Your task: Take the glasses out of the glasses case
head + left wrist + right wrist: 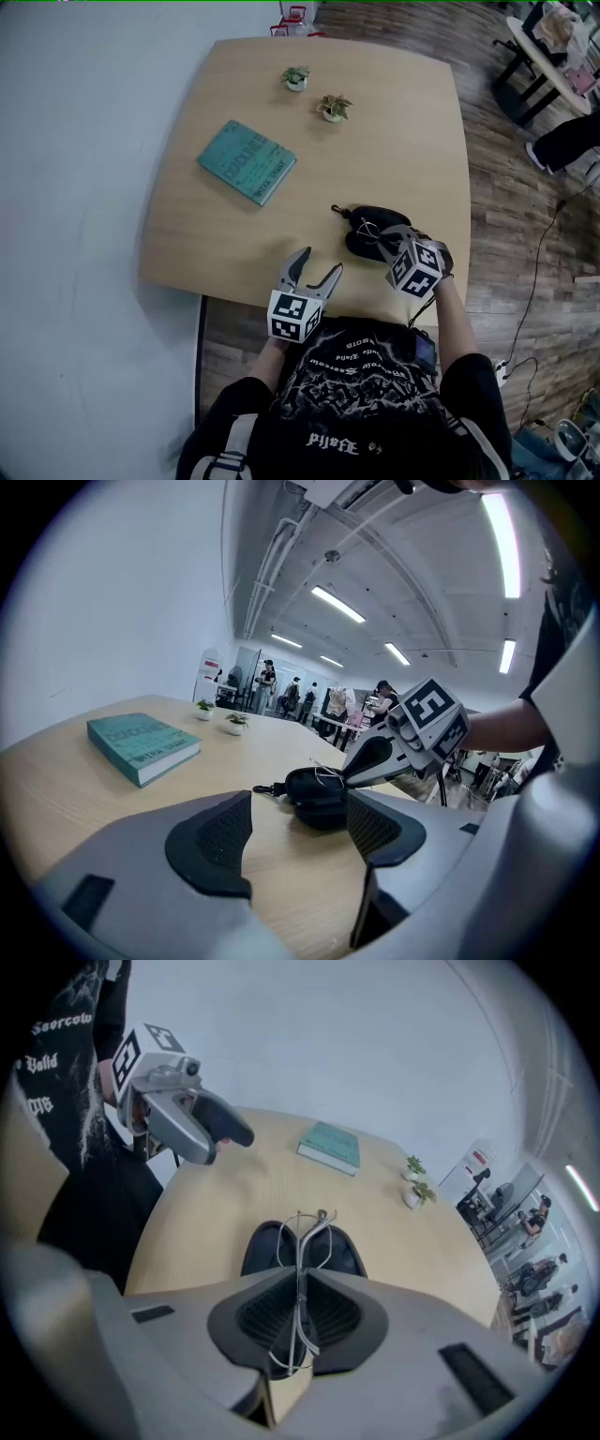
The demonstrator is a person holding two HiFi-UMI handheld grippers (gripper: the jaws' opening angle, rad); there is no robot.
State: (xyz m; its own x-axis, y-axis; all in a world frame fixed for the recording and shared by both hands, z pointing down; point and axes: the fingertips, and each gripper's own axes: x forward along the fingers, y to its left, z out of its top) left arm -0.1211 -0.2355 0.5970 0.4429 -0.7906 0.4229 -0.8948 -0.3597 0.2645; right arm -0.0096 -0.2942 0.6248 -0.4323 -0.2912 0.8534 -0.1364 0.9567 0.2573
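A black glasses case [375,216] lies open near the table's front right edge. My right gripper [382,242] is just above it, shut on thin wire-frame glasses [373,230]. In the right gripper view the glasses [302,1232] stand edge-on between the pads, their lenses sticking out over the open case [262,1246]. My left gripper [321,261] hovers left of the case with its jaws open and nothing between them. From the left gripper view the case [314,794] sits beyond my left gripper [296,829], with the right gripper [349,772] over it.
A teal book [247,161] lies left of centre on the wooden table [394,141]. Two small potted plants [295,79] [334,108] stand at the back. The table's front edge runs just before the person's chest. Other tables and people show far off in the room.
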